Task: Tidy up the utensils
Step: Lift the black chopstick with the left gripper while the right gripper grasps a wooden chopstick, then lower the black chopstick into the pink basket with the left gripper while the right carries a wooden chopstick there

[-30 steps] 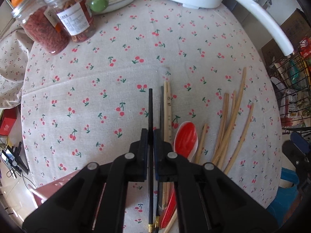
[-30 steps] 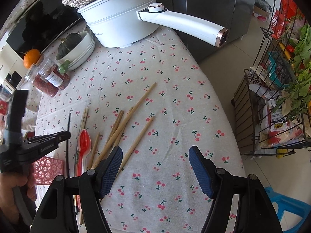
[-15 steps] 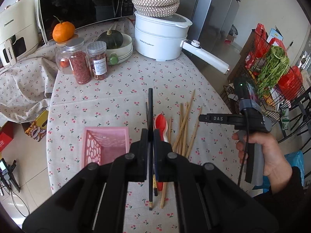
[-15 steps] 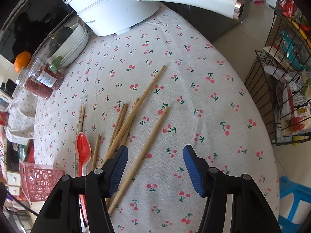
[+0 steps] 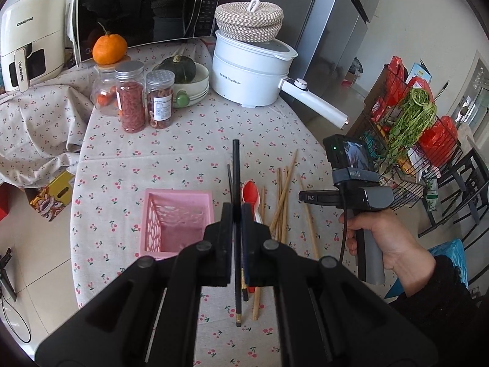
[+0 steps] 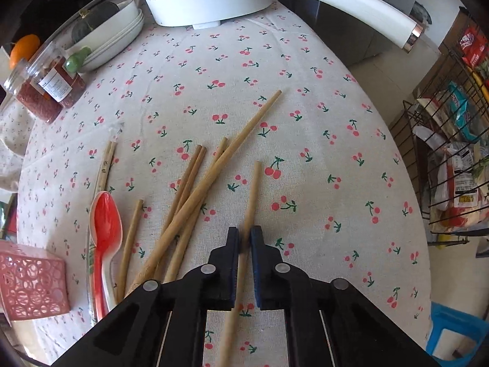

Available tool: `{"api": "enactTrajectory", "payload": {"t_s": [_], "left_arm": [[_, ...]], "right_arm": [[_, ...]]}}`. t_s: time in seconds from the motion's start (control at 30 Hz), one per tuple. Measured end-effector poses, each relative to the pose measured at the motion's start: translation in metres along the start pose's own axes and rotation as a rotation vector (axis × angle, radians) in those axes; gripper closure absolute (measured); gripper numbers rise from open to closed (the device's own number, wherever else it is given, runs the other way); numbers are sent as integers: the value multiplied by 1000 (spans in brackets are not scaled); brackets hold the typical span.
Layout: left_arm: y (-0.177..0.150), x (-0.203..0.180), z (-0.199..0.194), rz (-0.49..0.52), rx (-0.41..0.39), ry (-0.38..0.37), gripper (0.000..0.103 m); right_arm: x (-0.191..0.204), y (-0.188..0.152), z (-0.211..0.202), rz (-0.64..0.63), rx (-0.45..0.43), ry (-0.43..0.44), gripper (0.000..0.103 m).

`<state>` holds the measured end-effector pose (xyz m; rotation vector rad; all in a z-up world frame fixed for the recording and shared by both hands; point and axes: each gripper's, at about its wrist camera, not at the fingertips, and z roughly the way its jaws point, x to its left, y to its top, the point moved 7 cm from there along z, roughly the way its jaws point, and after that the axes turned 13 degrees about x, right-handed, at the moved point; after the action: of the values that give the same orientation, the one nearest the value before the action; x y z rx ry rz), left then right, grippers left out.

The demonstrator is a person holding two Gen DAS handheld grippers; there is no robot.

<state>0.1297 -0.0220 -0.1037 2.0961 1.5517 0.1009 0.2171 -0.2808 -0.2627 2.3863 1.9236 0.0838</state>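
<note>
We hold a black chopstick clamped upright between the closed jaws of our left gripper, raised above the near edge of the table, just right of the pink basket that stands there. Our right gripper is pinched shut on a single wooden chopstick near the table's right edge, just beside the loose heap of wooden chopsticks and the red spoon. Along the far edge stand the white electric pot, a bowl holding a dark squash and the jars.
</note>
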Motion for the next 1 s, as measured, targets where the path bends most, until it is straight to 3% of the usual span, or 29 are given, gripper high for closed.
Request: {"api": "enactTrajectory", "payload": {"t_s": [0.17, 0.37, 0.7, 1.0], "left_arm": [[-5, 1, -11, 3, -24, -8, 97], [-6, 3, -37, 12, -91, -5, 97], [14, 12, -99, -20, -317, -9, 97], [37, 48, -120, -101, -451, 58, 97]], "right_arm": [[2, -4, -16, 12, -24, 118, 97], [12, -16, -81, -31, -179, 200, 97], [31, -50, -194, -131, -488, 295, 97], [58, -53, -247, -184, -651, 413, 97]]}}
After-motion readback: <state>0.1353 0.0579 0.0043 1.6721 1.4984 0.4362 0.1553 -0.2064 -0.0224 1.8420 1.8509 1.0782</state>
